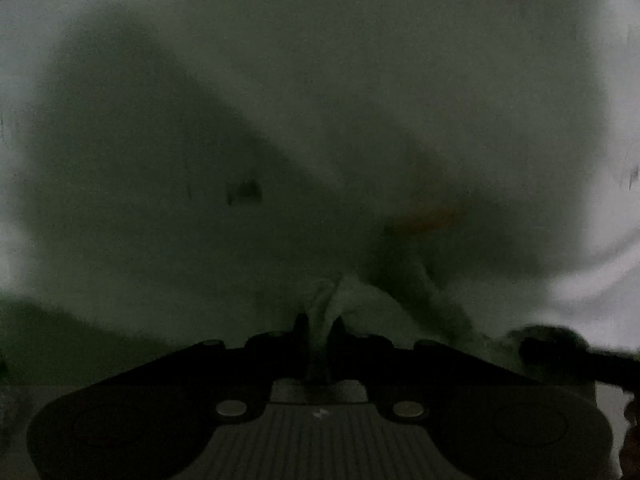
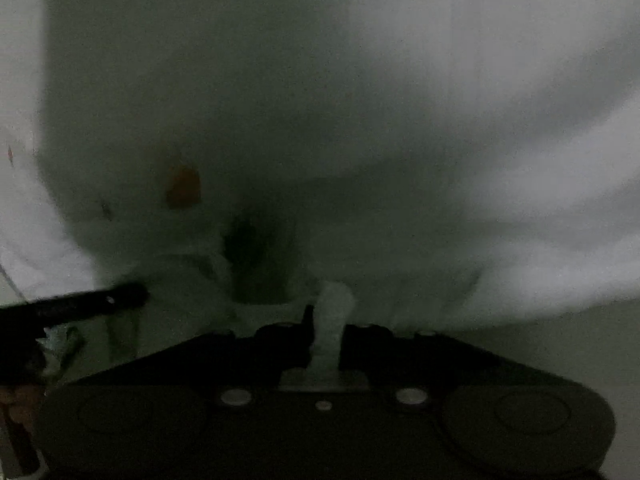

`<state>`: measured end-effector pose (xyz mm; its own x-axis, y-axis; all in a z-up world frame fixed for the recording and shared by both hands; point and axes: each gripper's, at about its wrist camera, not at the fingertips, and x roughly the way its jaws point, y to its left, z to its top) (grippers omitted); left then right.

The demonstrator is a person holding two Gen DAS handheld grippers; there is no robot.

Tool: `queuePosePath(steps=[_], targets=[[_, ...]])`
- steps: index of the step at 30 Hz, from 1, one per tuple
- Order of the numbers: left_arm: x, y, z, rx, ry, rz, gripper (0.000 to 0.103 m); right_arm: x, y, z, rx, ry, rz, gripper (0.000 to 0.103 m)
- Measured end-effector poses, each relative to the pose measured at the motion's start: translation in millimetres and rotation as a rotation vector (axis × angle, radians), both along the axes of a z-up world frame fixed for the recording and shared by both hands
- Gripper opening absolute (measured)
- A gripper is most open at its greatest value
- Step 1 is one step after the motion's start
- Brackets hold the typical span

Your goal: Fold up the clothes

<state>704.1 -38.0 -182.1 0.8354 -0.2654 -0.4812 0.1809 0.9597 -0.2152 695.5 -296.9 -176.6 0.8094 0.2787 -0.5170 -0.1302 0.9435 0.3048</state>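
Observation:
A white garment (image 1: 320, 100) fills the left wrist view, dim and blurred, with a small dark mark and an orange patch (image 1: 424, 218) on it. My left gripper (image 1: 320, 324) is shut on a bunched fold of this cloth. The same white garment (image 2: 360, 120) fills the right wrist view, with an orange patch (image 2: 183, 186). My right gripper (image 2: 326, 316) is shut on a strip of its fabric. The two grippers are close together: the right gripper shows at the right edge of the left view (image 1: 560, 344), and the left gripper shows at the left edge of the right view (image 2: 80, 306).
A pale flat surface (image 2: 580, 340) shows under the cloth at the lower right of the right wrist view. A darker surface (image 1: 60, 340) lies at the lower left of the left wrist view. The cloth hides all else.

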Motion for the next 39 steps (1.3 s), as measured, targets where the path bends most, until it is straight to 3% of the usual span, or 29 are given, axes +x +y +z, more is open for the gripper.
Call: queuePosePath(steps=[2,3,4,5,6,7,8,9,10,11,15,20,22,27,30,31,32,34,35,36,39], targets=[[9.0,-2.3,-0.2,0.049,-0.018,0.017,0.011,4.2,3.6,-0.6,0.015,0.002,0.007,0.01],[14.6,-5.4,-6.7,0.099,-0.003,0.041,0.015,8.9,7.9,-5.8,0.006,0.035,0.017,0.031],[20.6,-7.9,-15.3,0.147,0.036,0.062,0.016,14.3,13.5,-12.4,-0.035,0.09,0.01,0.044],[24.8,-8.1,-22.4,0.181,0.087,0.057,0.016,16.0,15.9,-16.0,-0.071,0.125,-0.013,0.053],[23.6,-6.1,-24.7,0.195,0.123,0.046,0.02,10.8,13.8,-14.2,-0.077,0.118,-0.031,0.054],[15.4,-1.2,-22.4,0.188,0.131,0.043,0.026,2.1,10.3,-9.9,-0.065,0.096,-0.045,0.058],[2.5,5.6,-17.4,0.163,0.113,0.045,0.031,-11.4,4.3,-3.2,-0.053,0.07,-0.068,0.073],[-11.7,12.8,-12.1,0.138,0.098,0.048,0.045,-28.9,-3.8,5.2,-0.042,0.042,-0.098,0.082],[-30.8,21.9,-5.5,0.11,0.095,0.058,0.059,-46.3,-11.8,13.7,-0.031,0.015,-0.128,0.083],[-50.1,30.9,0.8,0.085,0.093,0.068,0.062,-64.5,-19.4,20.4,-0.026,-0.001,-0.15,0.083],[-152.7,62.7,15.8,0.029,0.151,0.068,0.063,-157.9,-53.2,25.9,-0.053,0.032,-0.212,0.079],[-287.3,91.6,2.1,0.014,0.338,0.038,0.064,-293.6,-67.1,-7.3,-0.038,0.218,-0.248,0.064],[-335.7,100.1,-9.8,-0.004,0.428,0.026,0.064,-336.1,-65.8,-21.6,-0.019,0.295,-0.258,0.063],[-410.4,94.4,-31.8,-0.013,0.558,0.012,0.068,-408.9,-61.5,-37.8,0.0,0.398,-0.258,0.066],[-436.6,88.0,-43.3,-0.098,0.599,-0.016,0.068,-431.5,-58.9,-47.2,0.03,0.444,-0.222,0.065],[-442.3,84.2,-47.3,-0.124,0.607,-0.019,0.065,-438.9,-56.2,-48.8,0.026,0.441,-0.204,0.062],[-447.1,79.1,-49.8,-0.126,0.596,-0.007,0.063,-445.9,-55.6,-49.6,0.021,0.433,-0.194,0.05],[-448.9,68.4,-54.5,-0.089,0.582,0.032,0.023,-453.6,-57.0,-51.9,0.06,0.425,-0.206,0.018],[-450.7,63.9,-51.9,-0.078,0.577,0.058,0.021,-455.4,-61.1,-52.0,0.122,0.417,-0.213,0.005],[-451.1,62.3,-44.4,-0.099,0.568,0.068,0.013,-457.6,-66.1,-50.4,0.192,0.41,-0.219,0.005],[-459.9,62.8,-10.1,-0.172,0.513,0.081,0.012,-478.0,-85.3,-27.1,0.404,0.315,-0.233,0.004]])
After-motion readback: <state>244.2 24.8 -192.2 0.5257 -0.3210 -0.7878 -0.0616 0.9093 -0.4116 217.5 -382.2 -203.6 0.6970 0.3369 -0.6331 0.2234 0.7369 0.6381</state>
